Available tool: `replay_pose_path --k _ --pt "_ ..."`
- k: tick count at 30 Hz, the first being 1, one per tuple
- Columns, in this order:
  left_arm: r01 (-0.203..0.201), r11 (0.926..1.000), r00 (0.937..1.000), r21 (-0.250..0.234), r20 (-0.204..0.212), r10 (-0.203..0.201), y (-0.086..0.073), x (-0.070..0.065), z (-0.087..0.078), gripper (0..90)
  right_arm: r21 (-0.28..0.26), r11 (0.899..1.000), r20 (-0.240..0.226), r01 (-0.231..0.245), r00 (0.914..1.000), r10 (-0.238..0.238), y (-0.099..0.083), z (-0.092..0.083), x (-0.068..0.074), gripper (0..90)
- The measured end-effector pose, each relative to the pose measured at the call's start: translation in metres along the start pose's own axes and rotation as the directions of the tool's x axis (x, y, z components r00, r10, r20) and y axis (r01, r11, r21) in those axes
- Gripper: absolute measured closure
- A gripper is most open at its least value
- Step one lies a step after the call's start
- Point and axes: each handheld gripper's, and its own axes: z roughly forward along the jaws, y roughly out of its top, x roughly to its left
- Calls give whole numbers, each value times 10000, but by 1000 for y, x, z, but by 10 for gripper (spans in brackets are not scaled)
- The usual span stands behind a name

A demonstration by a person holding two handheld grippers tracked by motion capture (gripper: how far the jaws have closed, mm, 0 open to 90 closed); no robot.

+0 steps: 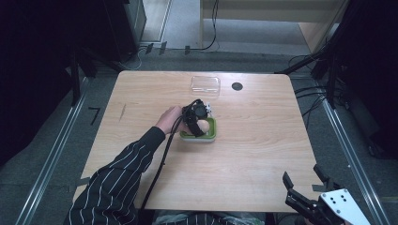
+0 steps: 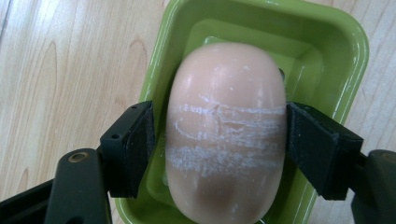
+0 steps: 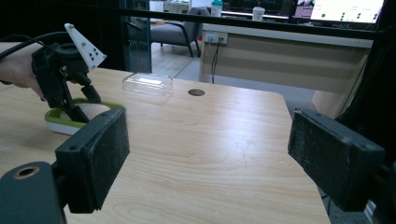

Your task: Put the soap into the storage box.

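- The left gripper (image 1: 202, 123) stood over the green soap dish (image 1: 212, 133) near the middle of the table (image 1: 263, 140), a little toward its left edge, and pointed down into the dish.
- In the left gripper view, the peach soap bar (image 2: 226, 130) lay lengthwise in the green soap dish (image 2: 345, 60), with white scuff lines across its middle.
- The 2 black jaws flanked the bar at its waist; a sliver of green showed between the left pad and the soap, and the right pad sat at the soap's edge, so the jaws were narrow and slack rather than pressing.
- The person's left hand (image 1: 170, 119) held that gripper, a striped sleeve (image 1: 117, 183) ran back to the near edge, and the black cable (image 1: 157, 173) trailed toward the same edge.
- A clear plastic lid (image 1: 205, 85) lay near the far edge, just left of a small dark round hole (image 1: 237, 86) in the table.
- The right gripper (image 1: 305, 180) hung at the near right corner, well apart from the dish, with a grey plate (image 1: 345, 206) on top.
- In the right gripper view, its jaws stood wide with nothing between them, and the left gripper (image 3: 70, 100) and the dish (image 3: 58, 122) showed farther off.
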Motion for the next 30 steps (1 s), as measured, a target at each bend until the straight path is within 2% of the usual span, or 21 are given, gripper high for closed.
replay_pose_path --k 9,11,13,15,18,21,24,30 --pt "-126 9999 9998 -54 -150 125 1 0 -5 233 -4 10000 2 -2 10000 2 0 0 0 132" --pt "-92 10000 9999 20 -53 92 0 0 -8 224 -6 10000 0 -3 10000 3 0 0 0 132" --pt "-82 9999 9999 -110 -109 80 0 0 -13 190 -5 10000 1 -2 10000 2 0 0 0 132" --pt "-13 10000 10000 -48 -39 13 0 0 -17 149 -14 10000 -1 0 10000 0 0 0 0 132" --pt "32 9999 9999 121 115 -33 -1 1 -20 135 -15 10000 -3 -1 10000 1 0 0 0 132" --pt "288 9988 9991 394 290 -300 -3 -1 -21 107 -23 10000 -10 -11 10000 11 0 0 0 132" --pt "586 9967 9978 555 281 -602 -4 -2 -23 76 -26 10000 -15 -12 10000 12 0 0 0 132" --pt "866 9931 9956 795 286 -891 -8 -10 -28 44 -25 10000 -75 -57 10000 57 1 1 0 132"
